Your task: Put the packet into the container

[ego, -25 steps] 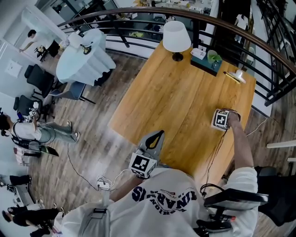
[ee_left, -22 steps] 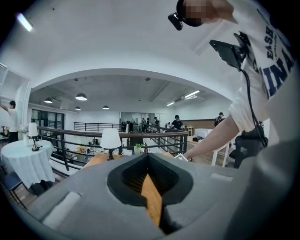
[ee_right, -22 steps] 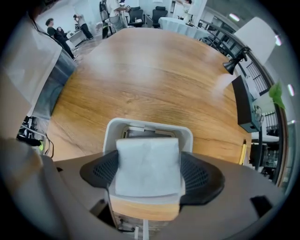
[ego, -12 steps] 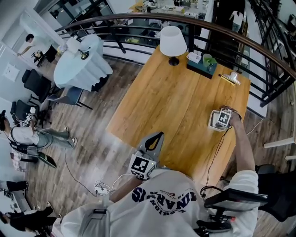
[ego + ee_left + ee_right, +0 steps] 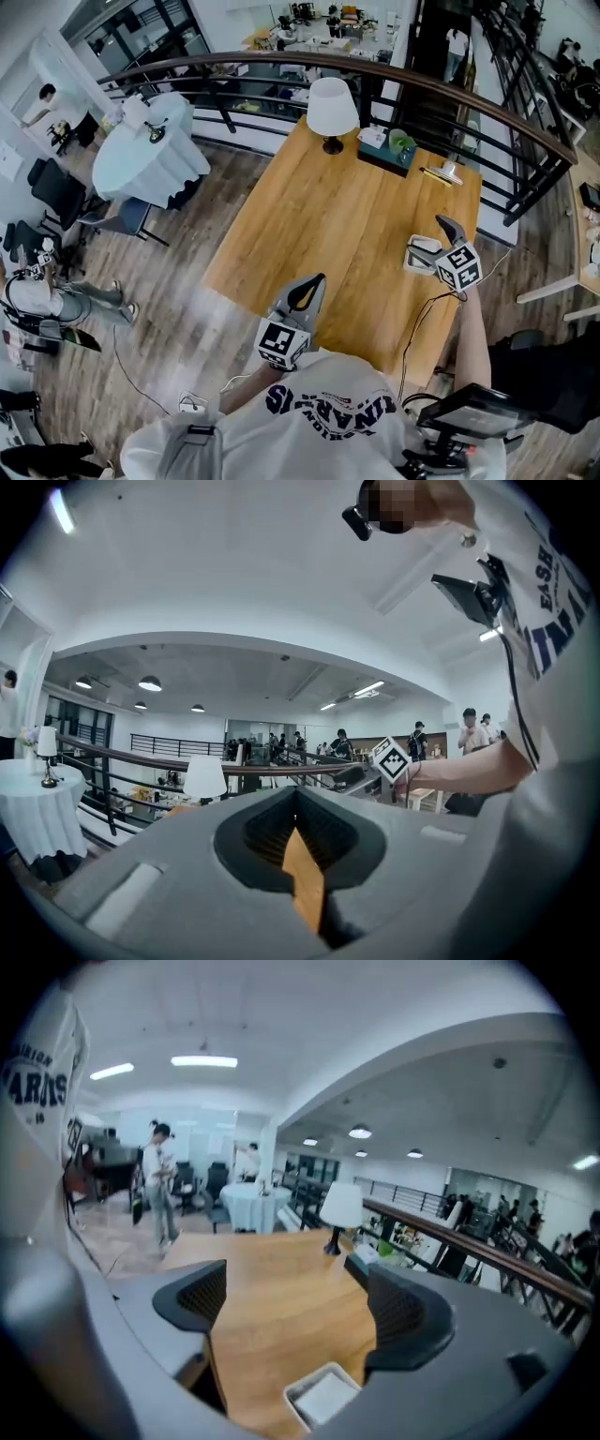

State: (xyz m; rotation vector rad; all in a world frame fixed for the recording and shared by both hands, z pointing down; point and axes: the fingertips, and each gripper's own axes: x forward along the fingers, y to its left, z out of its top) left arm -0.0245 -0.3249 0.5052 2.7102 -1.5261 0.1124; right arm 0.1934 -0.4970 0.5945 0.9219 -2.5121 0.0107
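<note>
Head view: wooden table (image 5: 356, 216), lamp (image 5: 332, 106) and teal tray (image 5: 384, 155) at its far end. White container (image 5: 419, 255) sits just inside the table's right edge, about midway along it; contents look white, and the packet can't be told from the walls here. Right gripper (image 5: 445, 230) is raised just beside the container on the edge side, not touching it, tips toward the table's far end. Left gripper (image 5: 305, 292) is at the near edge, also pointing toward the far end. Left gripper view: jaws together, only a thin slit of table (image 5: 305, 878) between the pads, nothing gripped; lamp (image 5: 205, 778) far left. Right gripper view: right gripper (image 5: 295, 1302) jaws wide apart, just been opening, only bare table (image 5: 281, 1288) between them. Container (image 5: 305, 1391) is low in the view, below the jaws, near end cut off by the gripper body. Packet (image 5: 328, 1398) lies flat inside it, pale, edges parallel to the walls, visible length running lower left to upper right; full long axis cannot be told. Lamp (image 5: 341, 1205) at the far end.
</note>
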